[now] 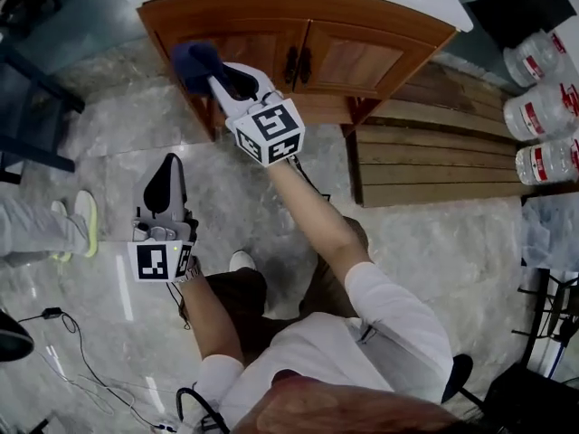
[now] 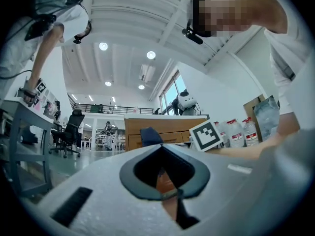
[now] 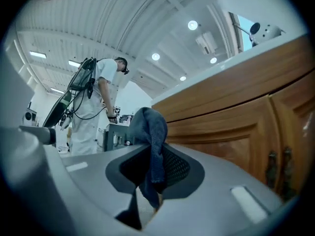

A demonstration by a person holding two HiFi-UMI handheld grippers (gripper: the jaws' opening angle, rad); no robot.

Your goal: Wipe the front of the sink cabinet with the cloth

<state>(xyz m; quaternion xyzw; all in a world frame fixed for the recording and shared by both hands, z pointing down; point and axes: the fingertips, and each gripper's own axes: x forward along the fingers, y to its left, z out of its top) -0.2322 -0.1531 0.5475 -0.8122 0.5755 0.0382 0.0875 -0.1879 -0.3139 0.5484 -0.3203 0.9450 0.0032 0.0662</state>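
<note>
The wooden sink cabinet (image 1: 335,57) with a white top stands at the far side of the floor. My right gripper (image 1: 213,72) is shut on a dark blue cloth (image 1: 193,64) and holds it up at the cabinet's left door, near the left corner. In the right gripper view the cloth (image 3: 152,127) hangs bunched between the jaws of the right gripper (image 3: 150,149), with the cabinet front (image 3: 236,117) close on the right. My left gripper (image 1: 167,168) hovers low over the floor, away from the cabinet, shut and holding nothing. The left gripper (image 2: 165,176) faces the cabinet (image 2: 162,132).
Wooden planks (image 1: 434,161) lie right of the cabinet, with large water bottles (image 1: 543,107) beyond them. A dark desk frame (image 1: 27,107) and another person's shoes (image 1: 77,229) are at the left. Cables (image 1: 72,351) trail on the marble floor. A person (image 3: 93,107) stands behind.
</note>
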